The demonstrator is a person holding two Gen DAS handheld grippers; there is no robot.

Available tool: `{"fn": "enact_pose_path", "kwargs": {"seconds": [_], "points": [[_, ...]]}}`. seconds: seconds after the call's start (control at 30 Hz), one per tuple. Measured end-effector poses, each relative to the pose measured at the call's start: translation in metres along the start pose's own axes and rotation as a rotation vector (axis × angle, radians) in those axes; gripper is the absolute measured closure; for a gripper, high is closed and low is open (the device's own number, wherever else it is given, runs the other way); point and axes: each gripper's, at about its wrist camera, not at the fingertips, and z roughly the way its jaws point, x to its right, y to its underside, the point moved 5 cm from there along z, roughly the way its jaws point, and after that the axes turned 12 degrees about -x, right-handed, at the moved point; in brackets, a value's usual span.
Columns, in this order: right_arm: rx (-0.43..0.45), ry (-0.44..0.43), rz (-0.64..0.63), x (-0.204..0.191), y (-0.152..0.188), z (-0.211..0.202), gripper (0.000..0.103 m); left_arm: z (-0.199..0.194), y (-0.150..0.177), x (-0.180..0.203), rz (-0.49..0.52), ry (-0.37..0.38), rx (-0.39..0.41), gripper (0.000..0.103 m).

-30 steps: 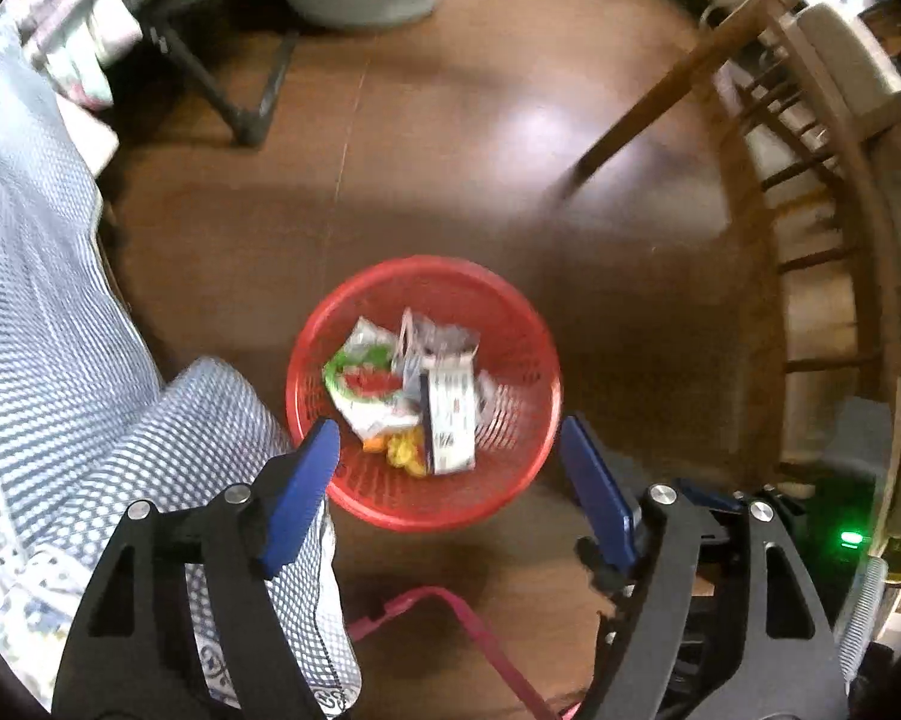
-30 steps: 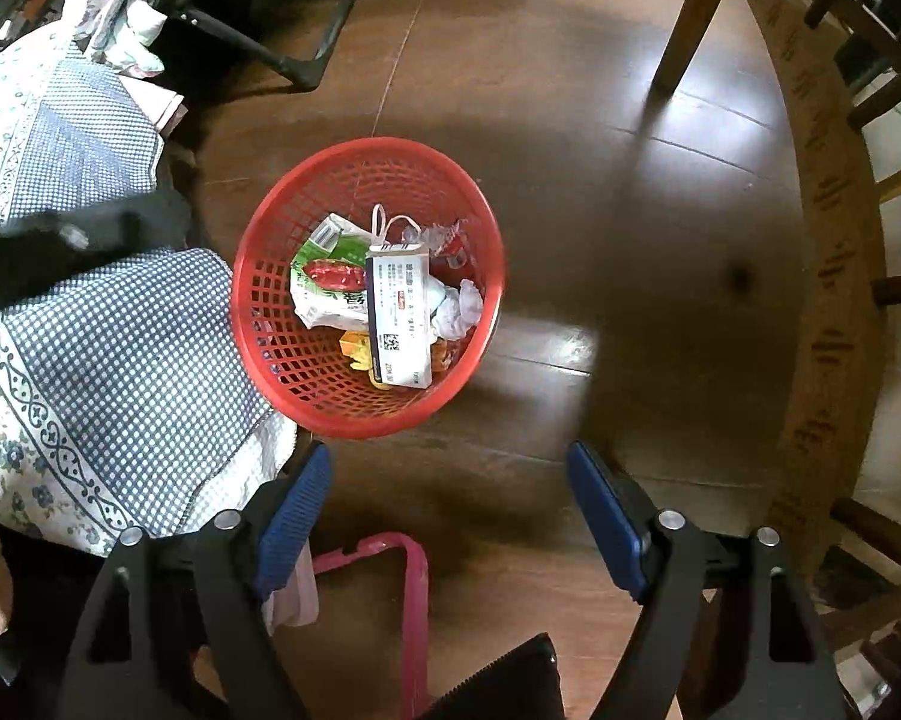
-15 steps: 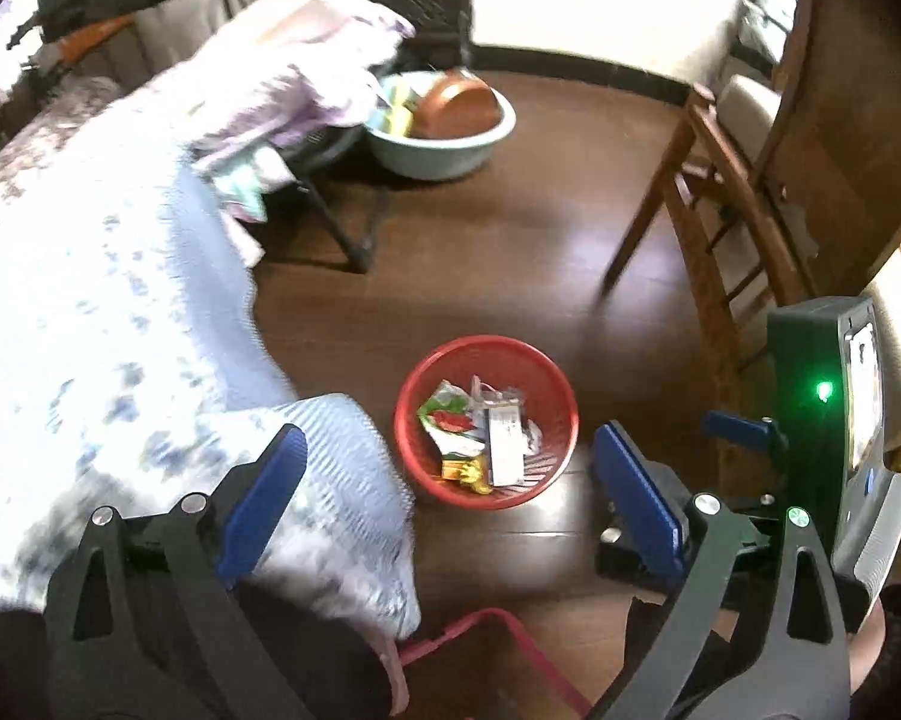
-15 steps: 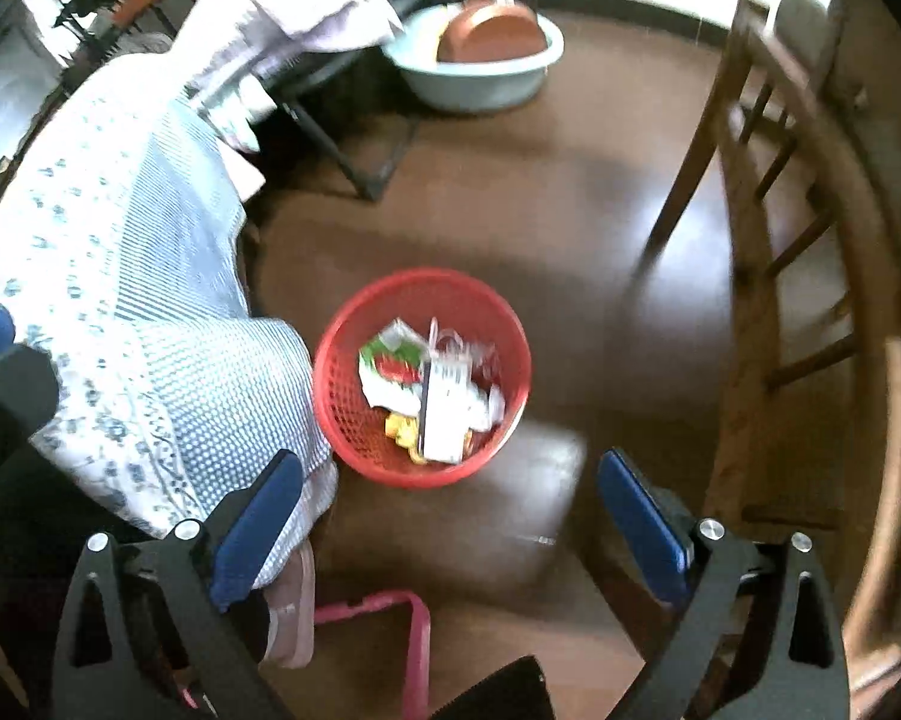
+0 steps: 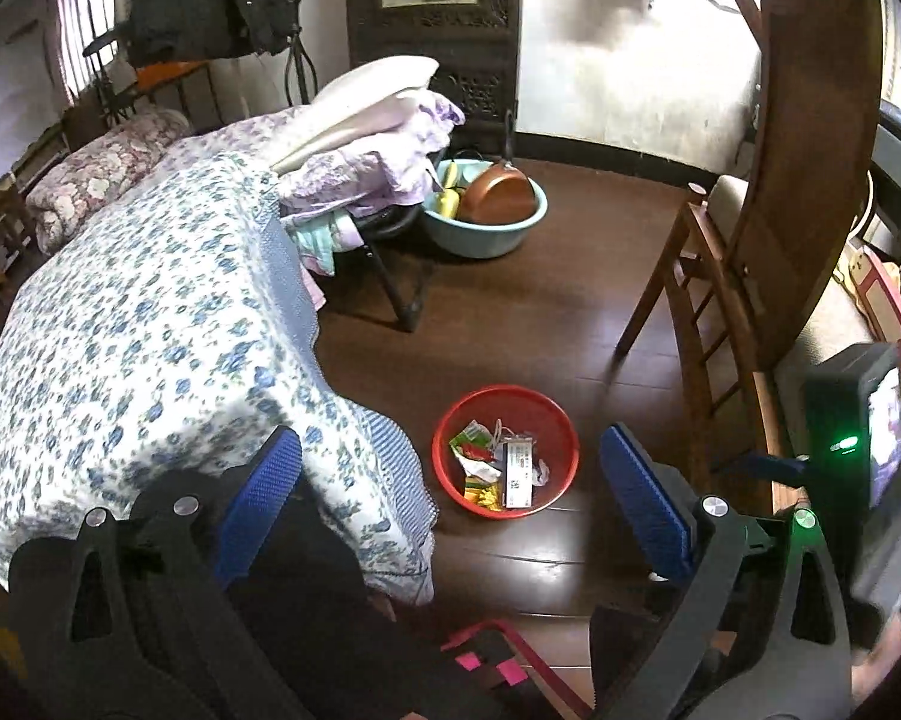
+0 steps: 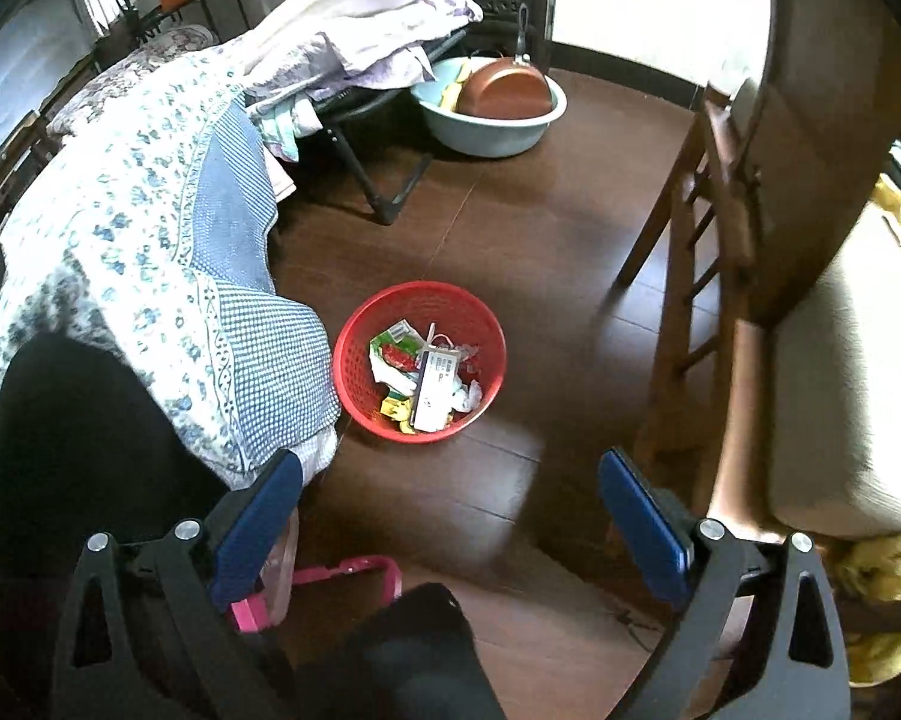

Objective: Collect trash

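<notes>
The red mesh basket (image 5: 506, 451) is set on the dark wood floor (image 5: 510, 324) at lower centre, beside the bed, within easy reach. Wrappers (image 5: 473, 450) and a carton (image 5: 519, 474) lie inside it. The left gripper (image 5: 450, 501) jaws are opening, nothing between them; the right gripper (image 6: 450, 519) is spread wide, empty.

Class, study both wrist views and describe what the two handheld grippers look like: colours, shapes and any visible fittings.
Both look alike. The left gripper and the right gripper each have two black, angular plastic arms with triangular cut-outs and round silver screws. The jaws carry long blue pads with a fine dotted texture. No cables show on either.
</notes>
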Motion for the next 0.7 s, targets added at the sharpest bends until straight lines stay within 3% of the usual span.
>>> {"fn": "enact_pose_path", "kwargs": {"seconds": [0.3,0.7], "points": [[0.032,-0.013,0.015,0.011,0.000,-0.011,0.006,0.015,0.002,-0.002,-0.019,0.024,-0.039,0.007],[-0.013,-0.025,0.021,0.013,-0.005,0.007,0.006,0.039,0.004,-0.002,-0.018,0.039,-0.097,0.007]]}}
